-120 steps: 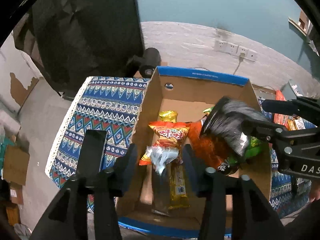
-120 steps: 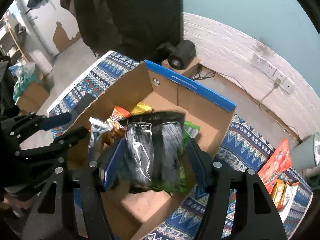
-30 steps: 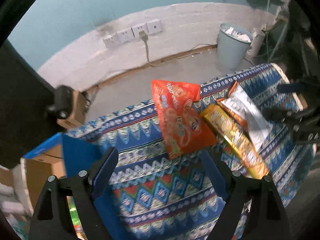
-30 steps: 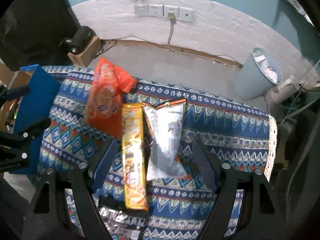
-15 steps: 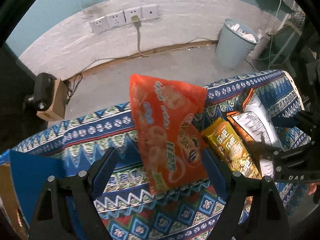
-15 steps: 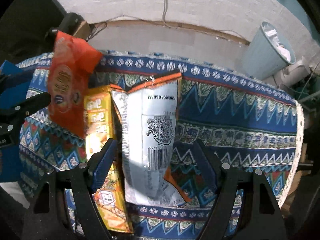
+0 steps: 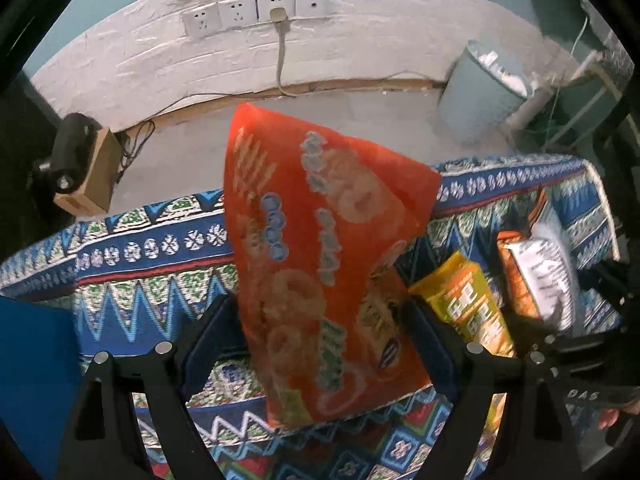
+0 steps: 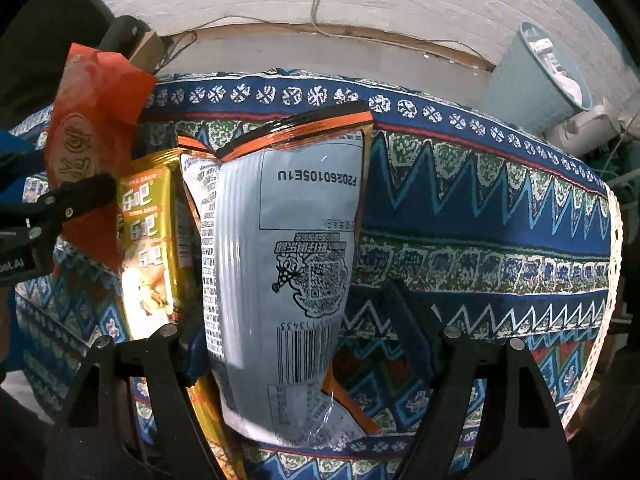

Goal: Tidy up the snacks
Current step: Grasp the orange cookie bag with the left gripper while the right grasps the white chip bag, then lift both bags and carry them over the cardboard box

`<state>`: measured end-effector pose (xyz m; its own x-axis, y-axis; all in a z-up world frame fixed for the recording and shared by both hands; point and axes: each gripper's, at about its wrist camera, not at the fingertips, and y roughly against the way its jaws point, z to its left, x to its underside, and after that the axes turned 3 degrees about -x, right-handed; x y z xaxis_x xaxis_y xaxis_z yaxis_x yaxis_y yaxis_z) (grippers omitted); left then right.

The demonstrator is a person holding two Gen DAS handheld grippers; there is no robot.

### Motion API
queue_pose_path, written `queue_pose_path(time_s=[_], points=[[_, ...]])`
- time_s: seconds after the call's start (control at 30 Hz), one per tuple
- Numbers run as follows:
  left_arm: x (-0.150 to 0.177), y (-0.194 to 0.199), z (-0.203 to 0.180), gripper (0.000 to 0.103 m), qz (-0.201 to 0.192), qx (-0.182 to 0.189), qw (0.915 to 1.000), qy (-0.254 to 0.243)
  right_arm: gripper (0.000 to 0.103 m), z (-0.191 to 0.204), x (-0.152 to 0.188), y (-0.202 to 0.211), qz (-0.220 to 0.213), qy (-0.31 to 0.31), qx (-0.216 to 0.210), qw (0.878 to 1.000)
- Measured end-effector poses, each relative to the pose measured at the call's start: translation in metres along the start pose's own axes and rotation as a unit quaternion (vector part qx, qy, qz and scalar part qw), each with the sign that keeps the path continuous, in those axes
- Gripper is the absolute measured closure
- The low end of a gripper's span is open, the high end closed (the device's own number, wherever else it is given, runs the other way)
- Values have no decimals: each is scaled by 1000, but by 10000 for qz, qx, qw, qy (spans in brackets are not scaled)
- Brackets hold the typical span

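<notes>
An orange snack bag (image 7: 320, 264) lies on the patterned cloth (image 7: 152, 280), its lower part between the fingers of my open left gripper (image 7: 320, 332). In the right wrist view the same orange bag (image 8: 92, 120) is at the far left, beside a yellow pack (image 8: 148, 240). A silver-backed bag with orange edges (image 8: 288, 248) lies face down between the fingers of my open right gripper (image 8: 308, 344). In the left wrist view the yellow pack (image 7: 468, 308) and the silver bag (image 7: 544, 276) lie at the right. Neither gripper grips its bag.
A blue box edge (image 7: 32, 380) shows at the lower left. A pale blue bin (image 7: 480, 92) stands on the floor by the wall with sockets (image 7: 256, 12). The cloth's lace edge (image 8: 612, 240) marks the table's right end. A small brown box (image 7: 88, 176) sits on the floor.
Both grippers have moved closer to the snacks on the cloth. The orange bag now sits between the left fingers and the silver bag between the right fingers.
</notes>
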<state>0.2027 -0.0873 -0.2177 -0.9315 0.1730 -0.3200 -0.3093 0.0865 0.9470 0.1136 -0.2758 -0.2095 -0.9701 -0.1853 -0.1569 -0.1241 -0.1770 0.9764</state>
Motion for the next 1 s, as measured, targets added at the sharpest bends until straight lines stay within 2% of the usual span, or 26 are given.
queue_pose_path(time_s=[0.07, 0.17, 0.23, 0.33, 0.6, 0.7, 1.0], points=[[0, 0, 2, 18, -20, 75, 9999, 118, 27, 3, 0, 0, -52, 33, 66, 10000], [5, 2, 3, 38, -17, 228, 9996, 161, 37, 6, 2, 0, -99, 74, 233, 9997], [8, 3, 0, 51, 11, 223, 9997, 46, 52, 8, 2, 1, -114, 137, 361, 9992], [12, 5, -1, 59, 47, 184, 9998, -26, 64, 6, 1, 3, -101, 103, 315, 9994], [25, 24, 2, 62, 21, -48, 9994, -341, 68, 5, 9, 14, -143, 158, 336, 9992], [32, 40, 4, 62, -61, -70, 9989, -451, 68, 9, 16, 27, -224, 312, 455, 9982], [54, 86, 9, 62, -213, -166, 9976, -641, 68, 22, 33, 60, -380, 434, 438, 9974]])
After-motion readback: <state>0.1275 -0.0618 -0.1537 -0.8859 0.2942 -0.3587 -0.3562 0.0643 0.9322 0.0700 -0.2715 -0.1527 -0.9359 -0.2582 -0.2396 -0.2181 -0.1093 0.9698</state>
